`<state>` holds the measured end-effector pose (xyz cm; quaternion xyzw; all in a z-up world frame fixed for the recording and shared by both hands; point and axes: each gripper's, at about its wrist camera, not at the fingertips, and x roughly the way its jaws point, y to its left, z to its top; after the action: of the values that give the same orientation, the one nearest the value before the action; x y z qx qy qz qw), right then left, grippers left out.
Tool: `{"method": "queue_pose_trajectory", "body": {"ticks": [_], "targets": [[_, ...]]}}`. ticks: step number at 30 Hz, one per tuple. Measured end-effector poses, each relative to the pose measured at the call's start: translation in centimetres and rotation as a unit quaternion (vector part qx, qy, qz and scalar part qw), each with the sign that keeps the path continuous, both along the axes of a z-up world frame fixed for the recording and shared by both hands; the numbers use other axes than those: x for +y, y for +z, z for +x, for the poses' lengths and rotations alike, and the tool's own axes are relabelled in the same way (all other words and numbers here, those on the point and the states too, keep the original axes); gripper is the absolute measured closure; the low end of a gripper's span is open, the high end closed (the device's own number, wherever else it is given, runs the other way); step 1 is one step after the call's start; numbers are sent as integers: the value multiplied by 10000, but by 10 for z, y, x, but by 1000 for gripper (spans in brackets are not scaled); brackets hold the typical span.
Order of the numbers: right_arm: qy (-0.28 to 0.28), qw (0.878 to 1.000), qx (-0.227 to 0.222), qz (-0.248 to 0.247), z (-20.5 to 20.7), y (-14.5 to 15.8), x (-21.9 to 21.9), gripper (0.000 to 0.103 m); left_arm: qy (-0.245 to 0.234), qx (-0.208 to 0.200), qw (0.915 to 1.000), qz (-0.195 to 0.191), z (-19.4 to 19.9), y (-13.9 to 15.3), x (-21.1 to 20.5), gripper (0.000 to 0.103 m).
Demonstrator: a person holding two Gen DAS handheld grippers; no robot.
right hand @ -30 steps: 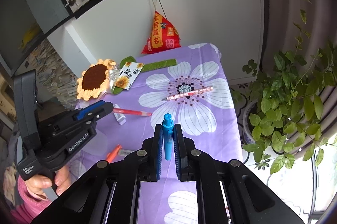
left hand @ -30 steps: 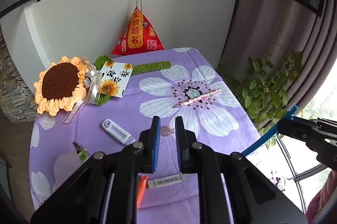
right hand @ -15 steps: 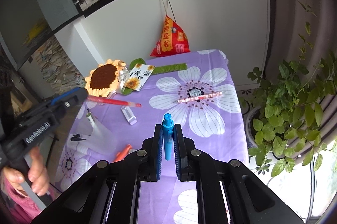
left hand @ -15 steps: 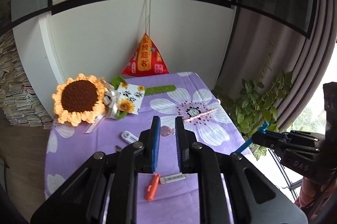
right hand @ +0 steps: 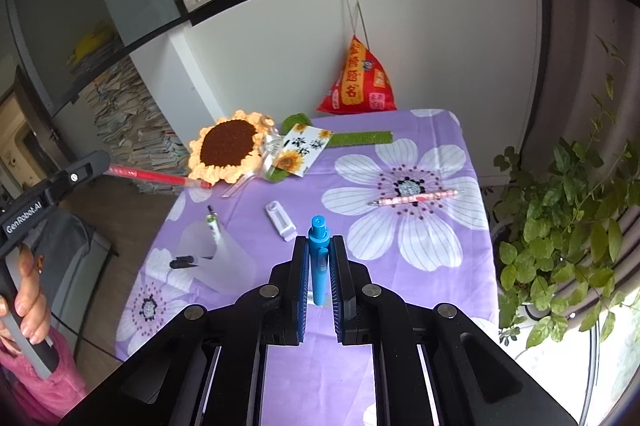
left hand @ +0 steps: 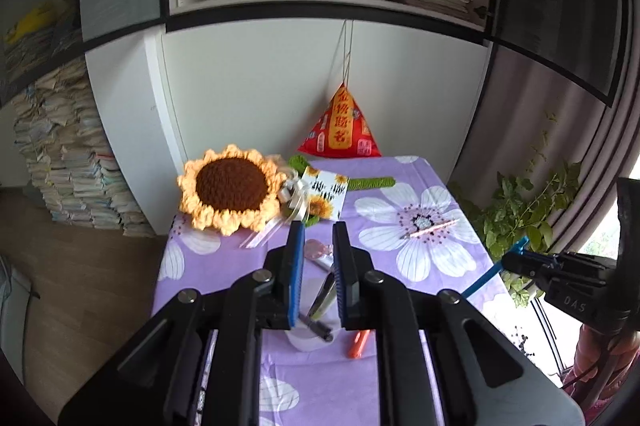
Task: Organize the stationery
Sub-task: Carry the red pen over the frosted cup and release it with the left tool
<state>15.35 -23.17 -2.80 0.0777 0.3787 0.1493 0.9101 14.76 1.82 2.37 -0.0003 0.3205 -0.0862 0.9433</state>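
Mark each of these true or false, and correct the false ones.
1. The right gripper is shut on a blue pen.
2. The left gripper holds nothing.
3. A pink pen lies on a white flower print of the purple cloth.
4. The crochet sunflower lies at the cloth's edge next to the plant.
1. True: the right gripper is shut on the blue pen.
2. False: the left gripper is shut on a red pen.
3. True: the pink pen lies across a flower on the purple cloth.
4. False: the crochet sunflower lies at the far corner, on the side away from the plant.
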Motion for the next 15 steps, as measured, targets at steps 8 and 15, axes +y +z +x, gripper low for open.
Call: {"method": "queue_pose_trajectory", "body": {"ticks": [8, 15], "targets": [[80, 9999, -10, -135, -5, 5, 19, 92, -43, 335, 9994, -61, 2, -21, 9, 91], [48, 9998, 8, -186, -5, 7, 23, 92, -31, 335, 9994, -123, -3, -18, 17, 91]]}}
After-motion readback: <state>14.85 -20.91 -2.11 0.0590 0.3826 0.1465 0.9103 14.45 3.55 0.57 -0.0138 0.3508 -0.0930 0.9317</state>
